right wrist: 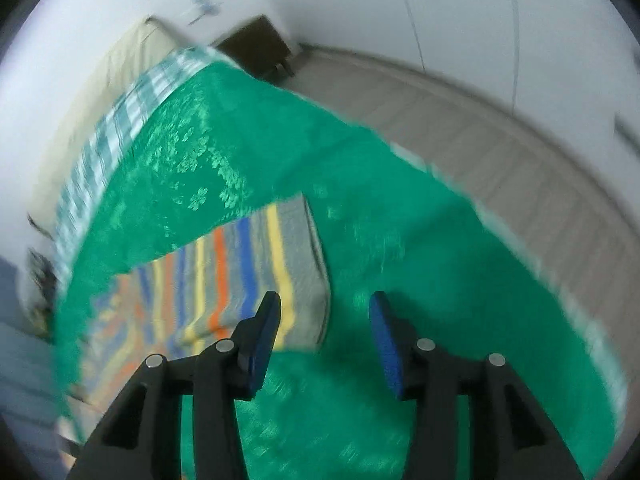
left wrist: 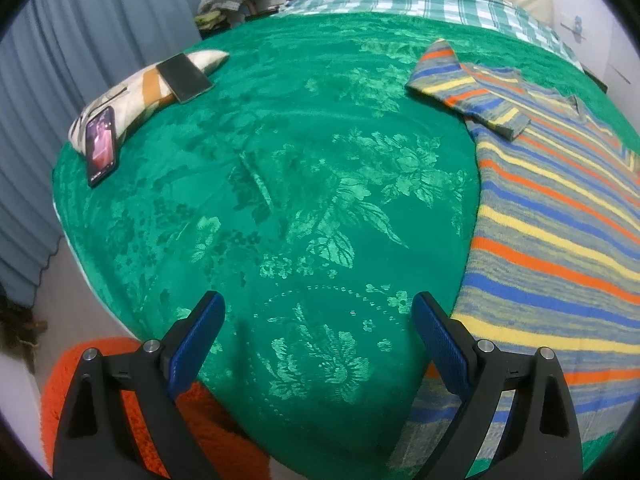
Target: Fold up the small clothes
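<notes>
my left gripper [left wrist: 318, 316] has its jaws spread wide with nothing between them, over bare green bedspread [left wrist: 280, 200], the striped shirt [left wrist: 560, 220] just beside its right finger. my right gripper [right wrist: 325, 320] stands partly parted and empty, its left finger over the shirt's folded edge; that view is blurred. further out i see a phone [left wrist: 102, 146] leaning on a small cushion [left wrist: 136, 92] at the bed's left side.
</notes>
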{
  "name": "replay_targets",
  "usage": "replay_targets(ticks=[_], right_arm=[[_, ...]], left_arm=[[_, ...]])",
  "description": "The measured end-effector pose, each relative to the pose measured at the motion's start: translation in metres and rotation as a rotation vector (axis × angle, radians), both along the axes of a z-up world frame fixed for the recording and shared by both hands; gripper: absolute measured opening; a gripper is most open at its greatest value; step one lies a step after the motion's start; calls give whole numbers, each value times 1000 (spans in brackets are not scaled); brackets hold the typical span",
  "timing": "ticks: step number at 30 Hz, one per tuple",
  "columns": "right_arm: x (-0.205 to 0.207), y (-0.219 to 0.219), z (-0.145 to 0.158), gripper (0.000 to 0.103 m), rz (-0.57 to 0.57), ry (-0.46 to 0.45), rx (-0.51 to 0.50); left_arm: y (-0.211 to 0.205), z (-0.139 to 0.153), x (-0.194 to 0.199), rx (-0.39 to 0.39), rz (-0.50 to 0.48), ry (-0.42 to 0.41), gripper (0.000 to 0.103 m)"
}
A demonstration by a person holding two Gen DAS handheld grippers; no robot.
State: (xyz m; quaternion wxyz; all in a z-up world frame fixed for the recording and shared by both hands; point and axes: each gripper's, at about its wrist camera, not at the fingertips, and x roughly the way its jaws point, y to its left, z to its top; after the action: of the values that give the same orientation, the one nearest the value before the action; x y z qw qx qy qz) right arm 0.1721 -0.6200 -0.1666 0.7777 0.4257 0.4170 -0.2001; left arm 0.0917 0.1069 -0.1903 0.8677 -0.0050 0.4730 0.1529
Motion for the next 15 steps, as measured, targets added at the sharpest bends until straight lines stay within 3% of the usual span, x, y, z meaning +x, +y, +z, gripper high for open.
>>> replay_targets(ticks=[3,6,7,8,11,15], right_arm=[[-2,10,-16,46,-43,-46,134],[8,12,-31,41,-92,-108,189],[11,12,-36,11,-91,-99,191],[11,12,-35,1,-102,-51,131],[6,15,-32,0,-106,7,2],[5,25,-22,0,-26,56,-148]], left_arm=[[-4,0,-1,12,-10,-2,95],[-7,-2,-1,27,-21,4,95],[-7,-2,-1,30,-22,7,95],[-7,-2,-2,32,-22,8,95],[-3,1,-4,24,-15,0,95],[-4,11,-5,28,-30,15,94]])
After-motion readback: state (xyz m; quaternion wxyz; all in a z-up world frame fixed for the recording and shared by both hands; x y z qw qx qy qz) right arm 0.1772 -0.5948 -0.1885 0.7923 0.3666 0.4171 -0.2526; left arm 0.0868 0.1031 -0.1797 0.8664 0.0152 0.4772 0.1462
